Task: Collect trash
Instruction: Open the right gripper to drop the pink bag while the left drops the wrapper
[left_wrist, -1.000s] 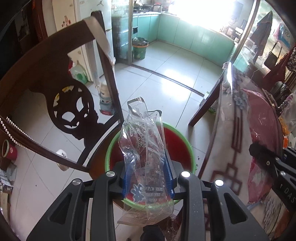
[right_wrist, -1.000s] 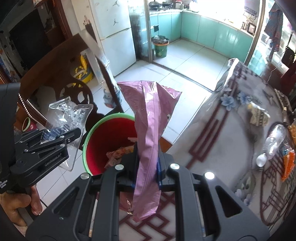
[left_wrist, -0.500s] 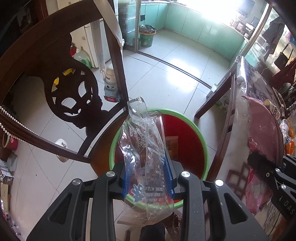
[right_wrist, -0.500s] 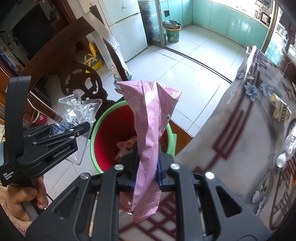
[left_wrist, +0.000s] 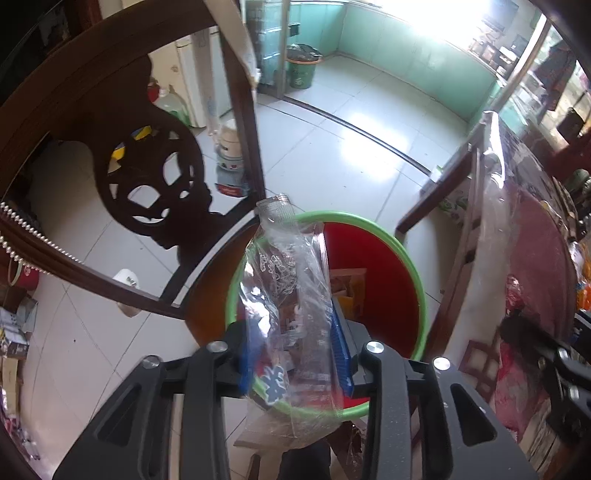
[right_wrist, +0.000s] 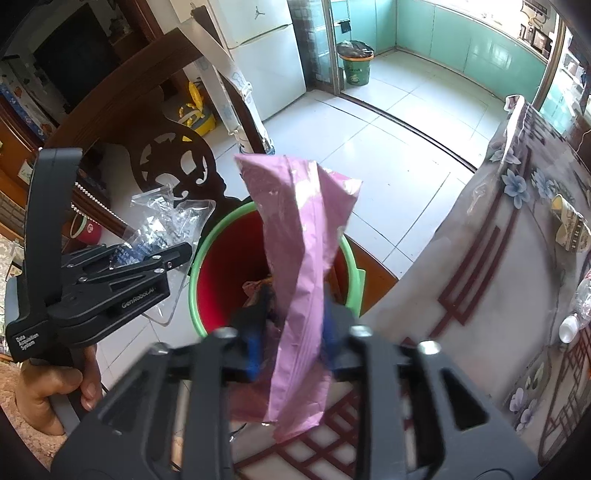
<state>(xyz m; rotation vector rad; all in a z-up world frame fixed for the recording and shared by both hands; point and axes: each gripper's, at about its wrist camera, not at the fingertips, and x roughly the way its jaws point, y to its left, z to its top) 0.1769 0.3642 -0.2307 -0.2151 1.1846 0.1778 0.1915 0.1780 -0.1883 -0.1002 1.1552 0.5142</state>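
The left gripper (left_wrist: 295, 354) has its jaws pinched on a clear plastic wrapper (left_wrist: 291, 295) with printed lettering, which stands up through the centre of the left wrist frame, directly over the bucket (left_wrist: 413, 266). The right gripper (right_wrist: 291, 332) has its jaws around a pink plastic bag (right_wrist: 306, 258); they look parted a little, with the bag standing between them, so I cannot tell how firmly it is gripped. The bag rises mid-frame above the same red, green-rimmed bucket, which already holds some crumpled scraps. A dark carved chair (left_wrist: 147, 177) fills the left of the frame, and the table (right_wrist: 498, 277) with its flowered cloth runs down the right side.
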